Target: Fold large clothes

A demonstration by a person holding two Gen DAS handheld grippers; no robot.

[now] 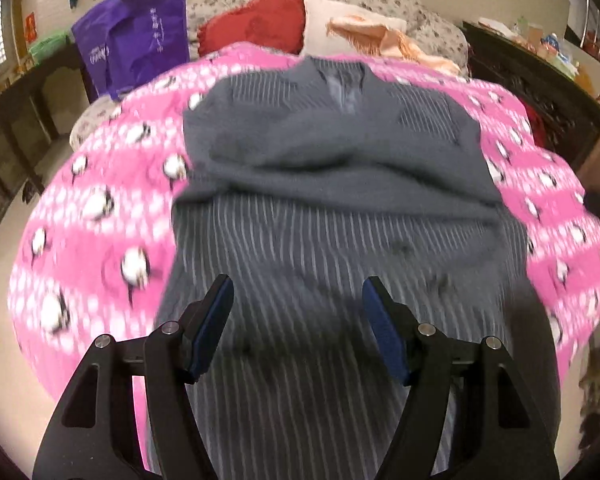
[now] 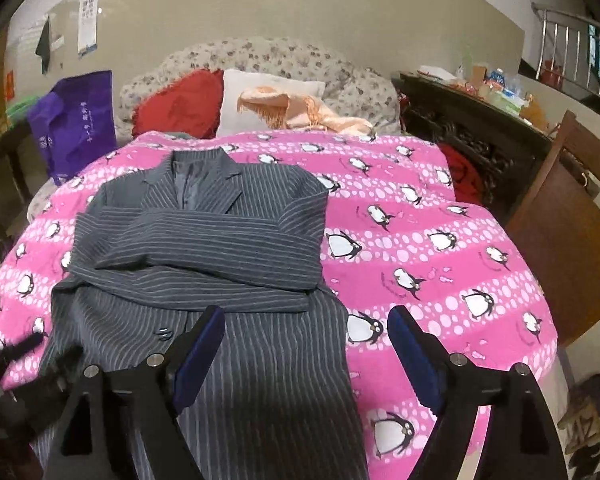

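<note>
Two black hand-held grippers with blue pads tilt downward over a bed; the left gripper (image 1: 298,292) hangs above the lower half of a grey pinstriped suit jacket (image 2: 204,248), jaws spread wide with nothing between them, while the right gripper (image 2: 306,322) sits over the jacket's right edge, jaws equally wide and empty, its right finger above the pink penguin-print blanket (image 2: 440,216) and its left above the striped cloth. The jacket lies flat on that blanket, collar and lapels pointing toward the headboard, both sleeves folded crosswise over the chest in a thick band, the hem reaching toward the cameras, two dark buttons showing near the front edge. The left view is blurred. A red cushion (image 2: 180,100), a pale pillow (image 2: 252,92) and a purple fabric bag (image 2: 76,120) sit beyond
</note>
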